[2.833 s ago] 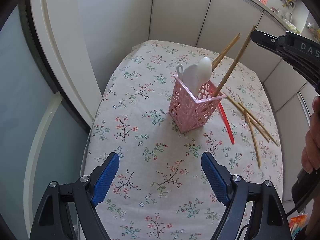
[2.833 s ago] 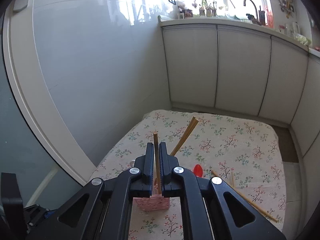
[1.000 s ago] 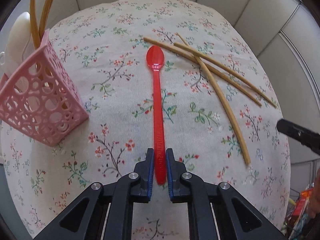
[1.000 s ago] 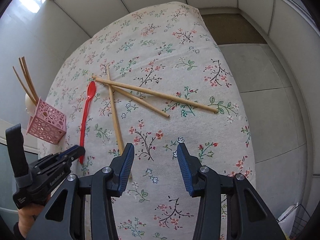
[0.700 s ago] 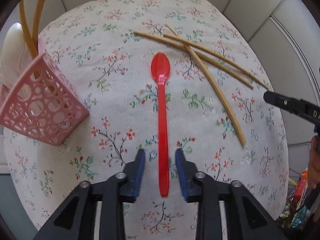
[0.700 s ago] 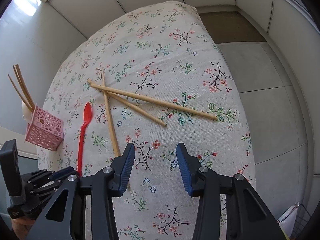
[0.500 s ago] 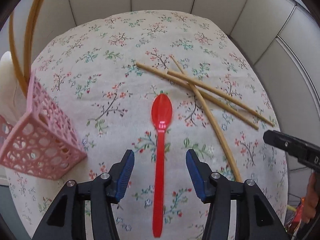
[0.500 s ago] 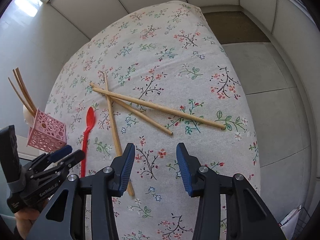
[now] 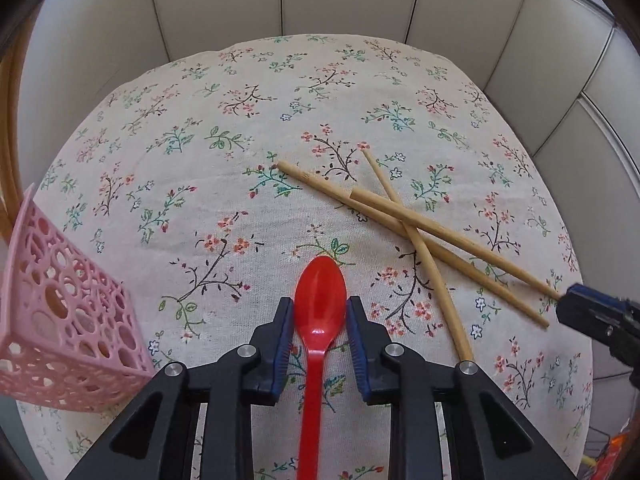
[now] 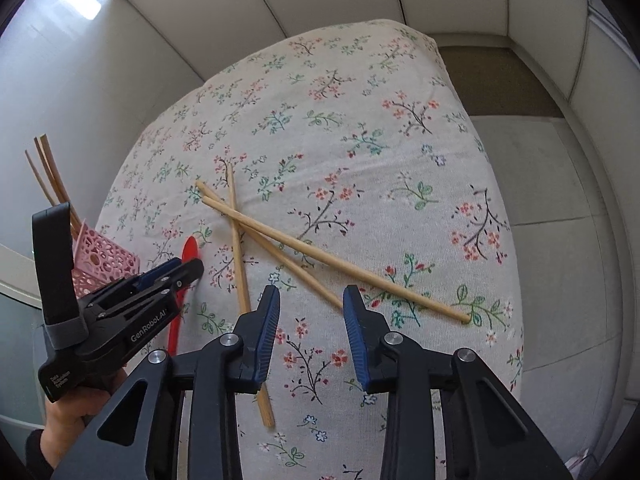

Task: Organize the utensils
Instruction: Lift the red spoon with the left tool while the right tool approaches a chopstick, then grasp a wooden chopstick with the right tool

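A red plastic spoon [image 9: 319, 320] lies on the floral tablecloth [image 9: 240, 128]. My left gripper [image 9: 320, 312] is open with its jaws on either side of the spoon's bowl, low over the cloth. It also shows in the right wrist view [image 10: 182, 270] over the spoon [image 10: 188, 256]. Three loose wooden chopsticks [image 9: 416, 224] lie crossed to the right of the spoon. My right gripper [image 10: 308, 300] is open and empty above the near ends of the chopsticks [image 10: 280, 248]. The pink perforated holder [image 9: 60, 316] stands at the left with chopsticks [image 10: 48, 176] in it.
White cabinet doors [image 9: 340, 0] stand behind the table. The table's right edge drops to a tiled floor [image 10: 560, 200]. The right gripper's tip [image 9: 600, 316] shows at the right edge of the left wrist view.
My left gripper let go of the spoon's handle, opened, and moved forward along the spoon to its bowl. My right gripper moved closer to the loose chopsticks.
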Demonstrator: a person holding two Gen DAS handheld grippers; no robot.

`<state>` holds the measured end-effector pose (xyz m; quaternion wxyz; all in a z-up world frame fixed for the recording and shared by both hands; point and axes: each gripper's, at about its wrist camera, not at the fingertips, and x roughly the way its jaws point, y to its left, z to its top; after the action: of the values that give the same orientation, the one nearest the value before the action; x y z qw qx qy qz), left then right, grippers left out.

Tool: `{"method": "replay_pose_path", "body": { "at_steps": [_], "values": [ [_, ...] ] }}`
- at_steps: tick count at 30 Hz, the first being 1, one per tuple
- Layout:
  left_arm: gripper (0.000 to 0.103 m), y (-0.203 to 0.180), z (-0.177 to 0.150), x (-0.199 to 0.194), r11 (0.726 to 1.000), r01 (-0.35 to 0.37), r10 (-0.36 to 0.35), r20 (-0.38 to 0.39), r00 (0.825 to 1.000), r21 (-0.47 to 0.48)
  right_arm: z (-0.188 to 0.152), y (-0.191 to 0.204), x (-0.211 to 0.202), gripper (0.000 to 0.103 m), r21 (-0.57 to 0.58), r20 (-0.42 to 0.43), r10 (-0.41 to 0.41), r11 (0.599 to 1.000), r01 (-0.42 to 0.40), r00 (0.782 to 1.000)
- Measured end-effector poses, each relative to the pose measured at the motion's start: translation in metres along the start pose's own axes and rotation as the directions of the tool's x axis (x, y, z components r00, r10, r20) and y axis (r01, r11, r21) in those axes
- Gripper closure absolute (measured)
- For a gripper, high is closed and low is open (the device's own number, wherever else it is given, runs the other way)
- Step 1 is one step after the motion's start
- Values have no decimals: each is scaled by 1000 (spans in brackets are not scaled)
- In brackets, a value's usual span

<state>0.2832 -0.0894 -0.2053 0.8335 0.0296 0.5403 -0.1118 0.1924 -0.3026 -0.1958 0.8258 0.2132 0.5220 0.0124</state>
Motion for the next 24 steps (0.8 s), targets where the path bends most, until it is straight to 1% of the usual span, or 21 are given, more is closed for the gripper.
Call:
{"method": "replay_pose_path", "body": {
  "at_steps": [2, 5, 7, 11, 15, 17, 19, 21, 24],
  "values": [
    [77, 3, -8, -11, 1000, 14, -14, 12, 1000, 7, 6, 6, 2, 68, -36, 8, 18, 999, -17, 1000],
    [77, 8, -19, -32, 998, 56, -56, 32, 998, 2, 13, 21, 8, 68, -101, 15, 44, 994, -42, 999],
    [77, 11, -24, -43, 997, 71, -71, 45, 996, 12, 17, 34, 13, 71, -154, 14, 52, 987, -49, 999],
    [77, 23, -41, -76, 996, 90, -92, 80, 993, 20, 25, 62, 25, 79, -270, 9, 42, 962, -38, 999],
    [77, 42, -54, -96, 993, 115, -114, 102, 988, -10, 37, 85, 37, 81, -349, 7, 31, 937, -26, 1000],
    [76, 49, -59, -102, 993, 118, -115, 110, 987, -19, 43, 96, 48, 81, -391, -3, 3, 921, -4, 1000],
    [76, 57, -62, -106, 992, 119, -115, 114, 987, -31, 47, 105, 62, 81, -430, -13, -47, 902, 37, 999],
    [76, 63, -63, -108, 992, 122, -117, 115, 987, -39, 53, 110, 75, 80, -454, -16, -92, 888, 75, 996],
    [76, 71, -64, -108, 991, 125, -118, 118, 986, -49, 59, 117, 88, 80, -475, -18, -128, 874, 104, 992]
  ]
}}
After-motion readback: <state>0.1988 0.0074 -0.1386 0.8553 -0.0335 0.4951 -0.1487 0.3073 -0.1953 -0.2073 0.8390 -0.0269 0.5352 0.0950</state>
